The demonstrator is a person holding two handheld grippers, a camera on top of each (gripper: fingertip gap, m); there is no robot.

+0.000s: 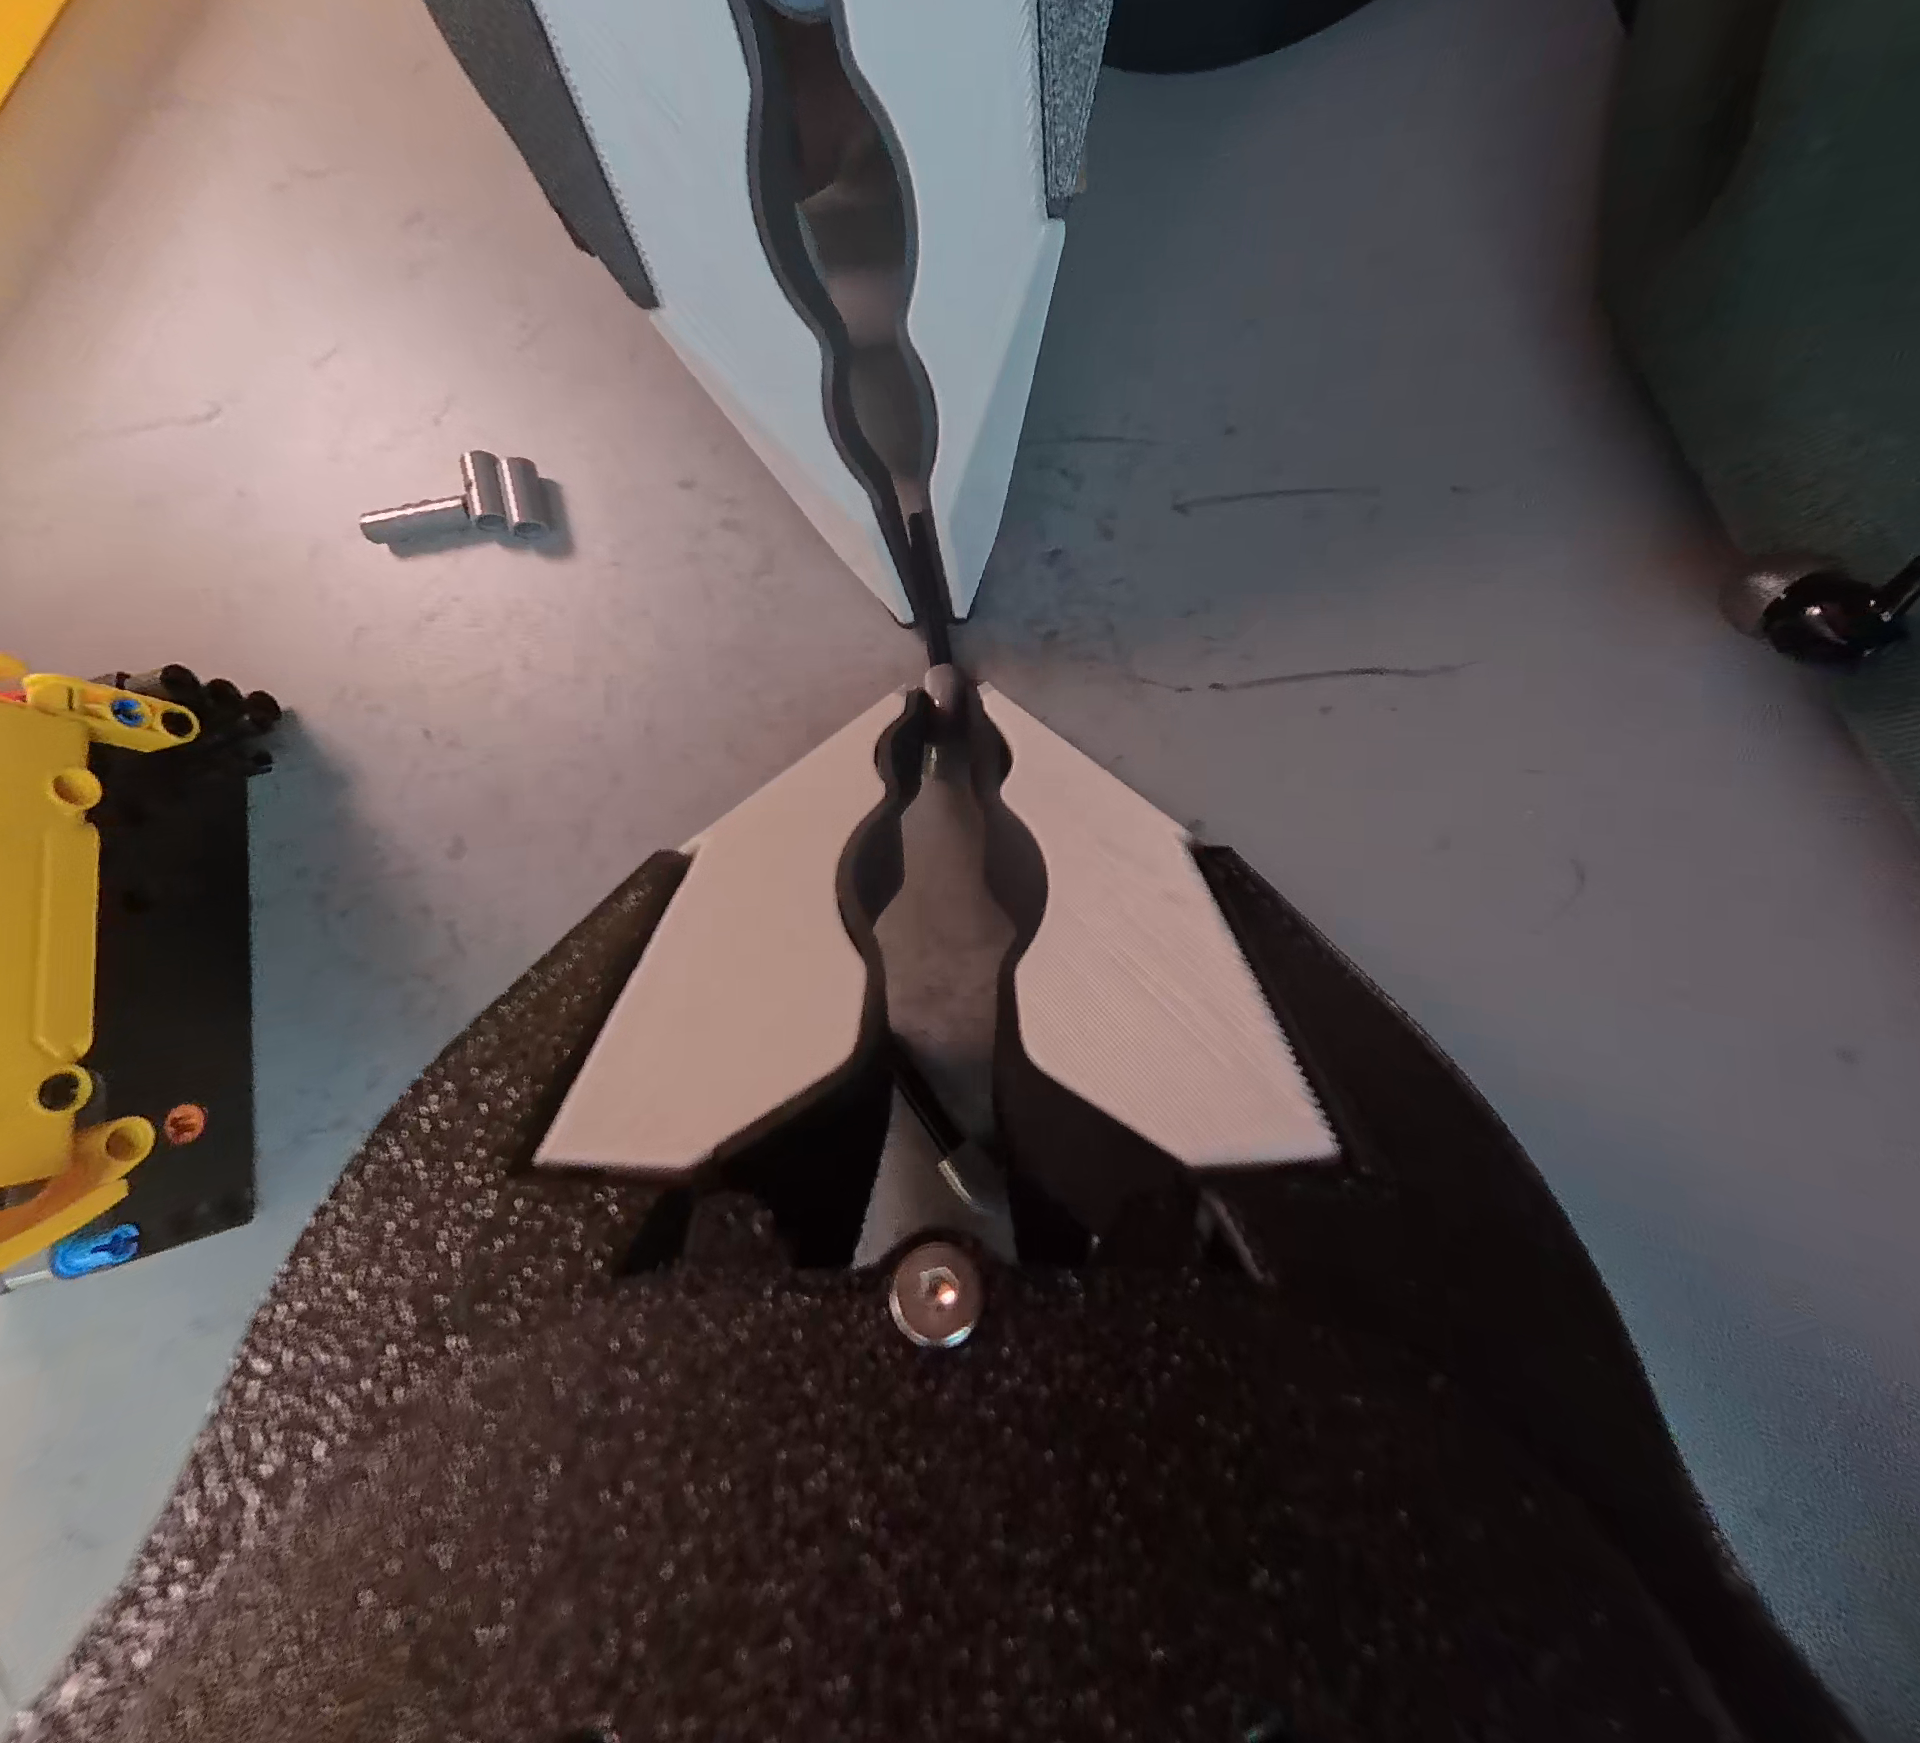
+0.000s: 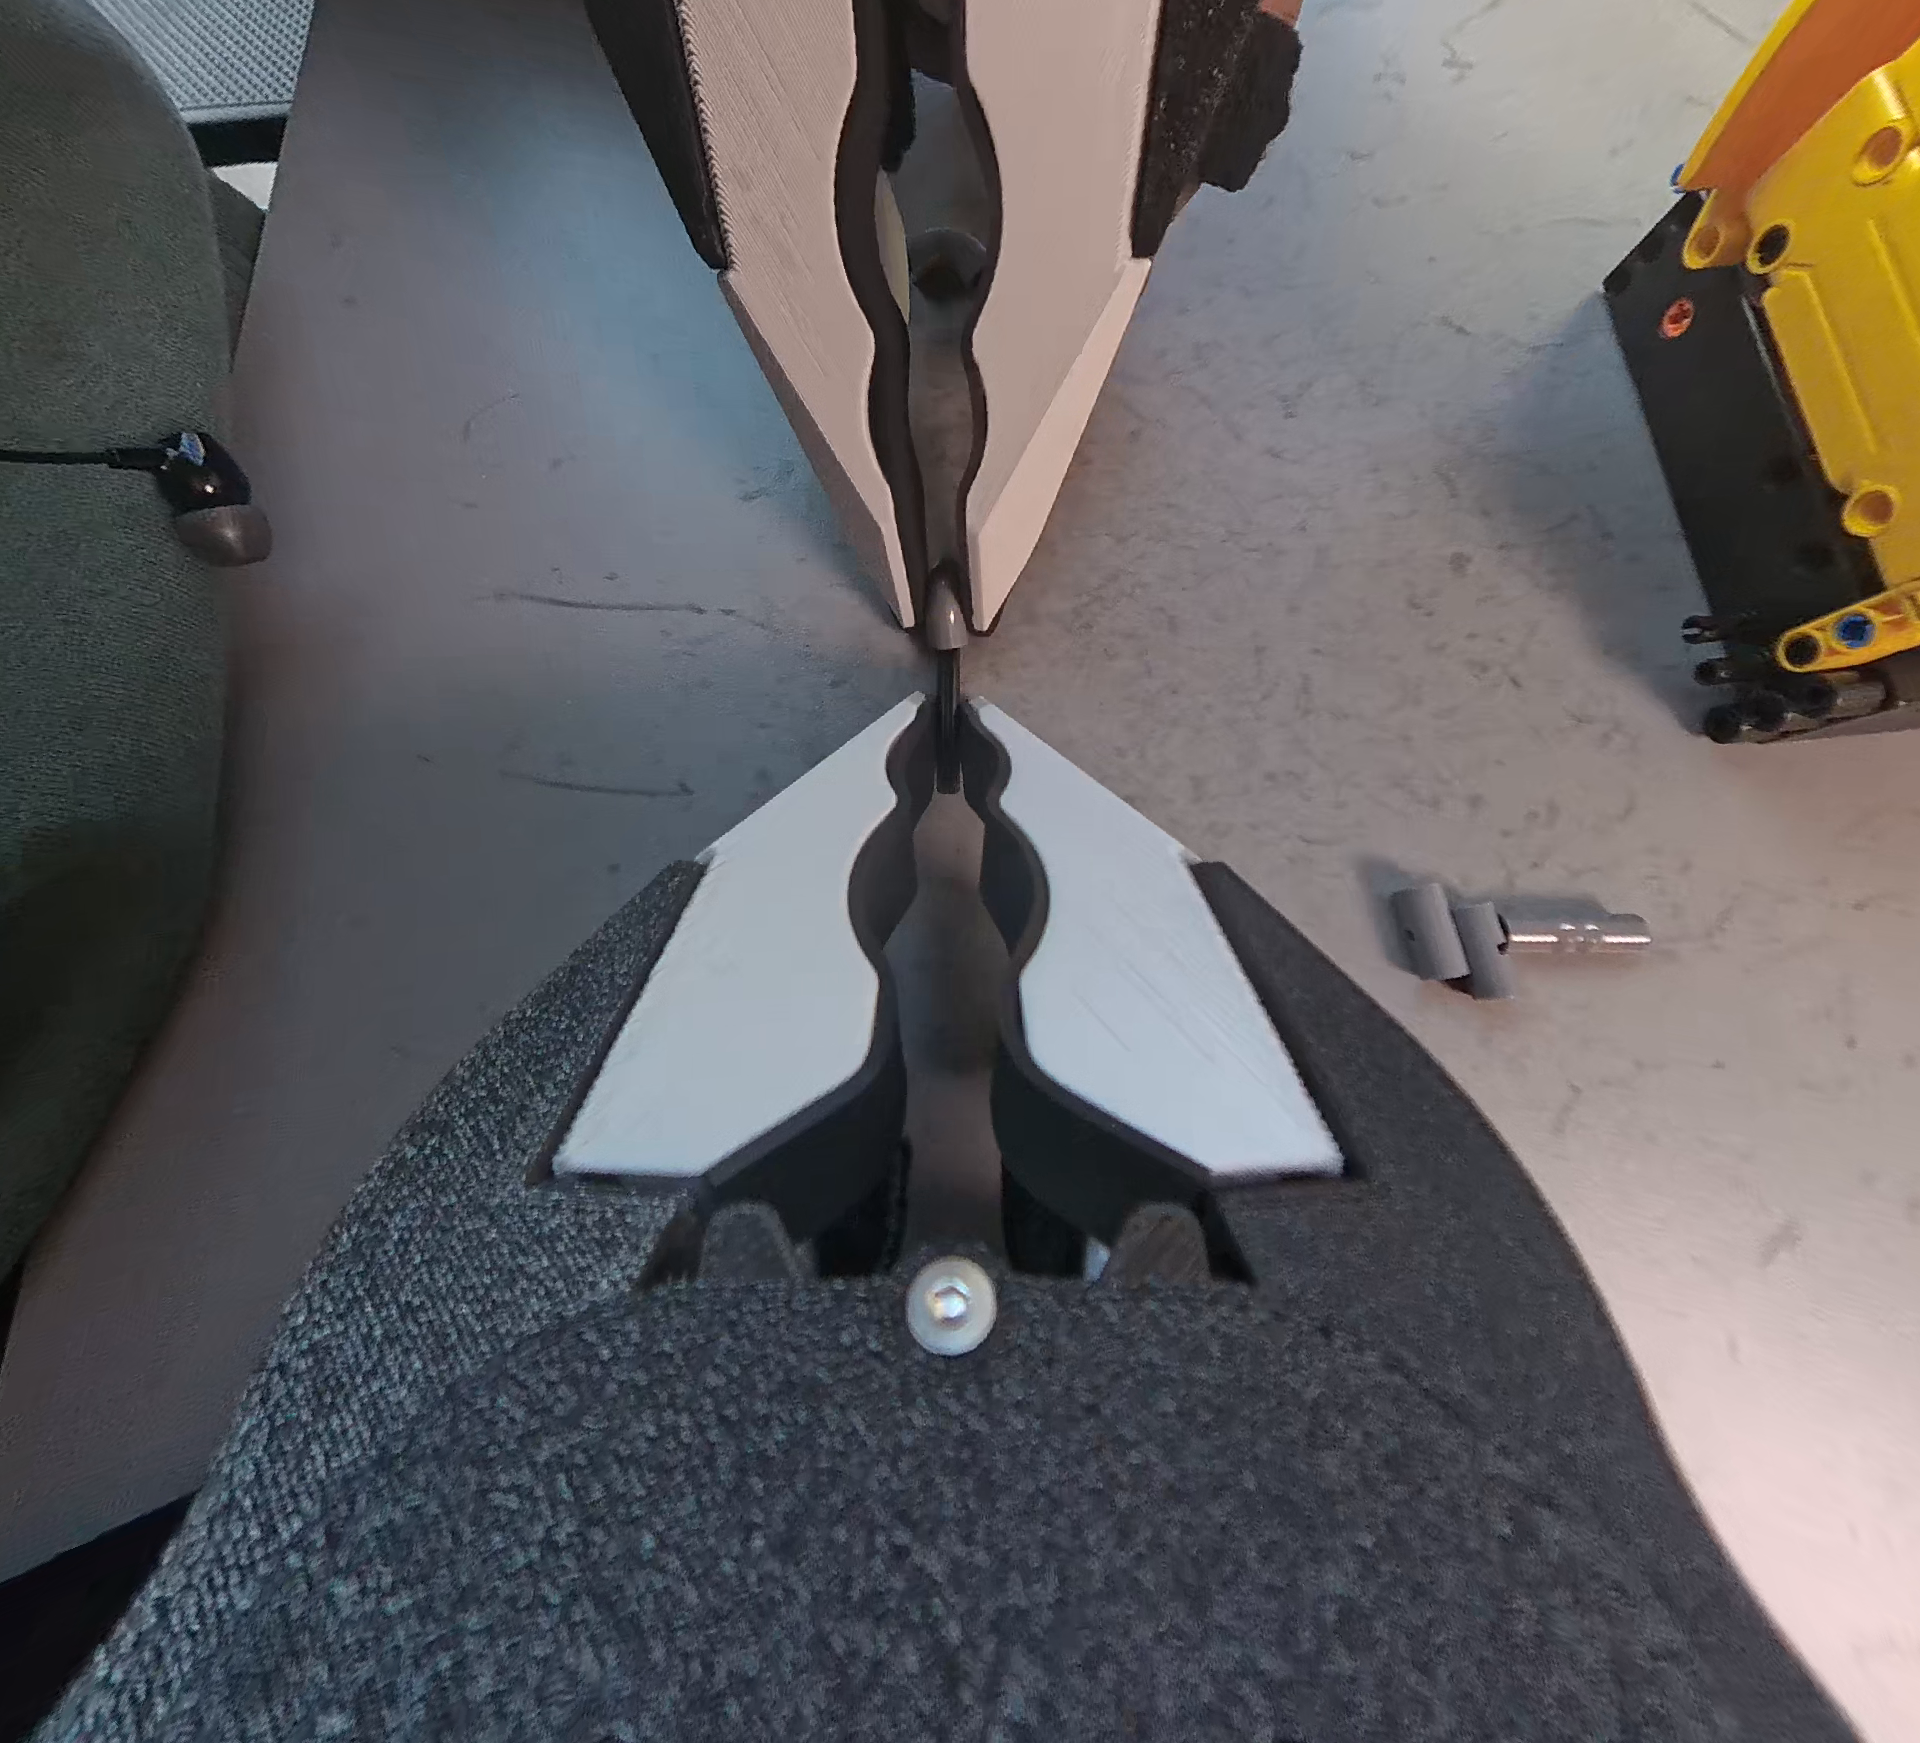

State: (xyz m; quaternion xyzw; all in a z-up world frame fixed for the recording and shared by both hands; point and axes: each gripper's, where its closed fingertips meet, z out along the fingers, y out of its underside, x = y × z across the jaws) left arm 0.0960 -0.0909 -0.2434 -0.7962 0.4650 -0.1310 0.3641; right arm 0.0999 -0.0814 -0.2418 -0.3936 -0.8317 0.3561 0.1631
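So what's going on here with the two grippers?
The two grippers meet tip to tip above the table. The left gripper is shut on a small grey piece; the right gripper is shut on a thin black pin. Pin and piece meet end to end between the jaws. A grey connector with a metal axle lies loose on the table, and a yellow and black brick-built model sits off to the side.
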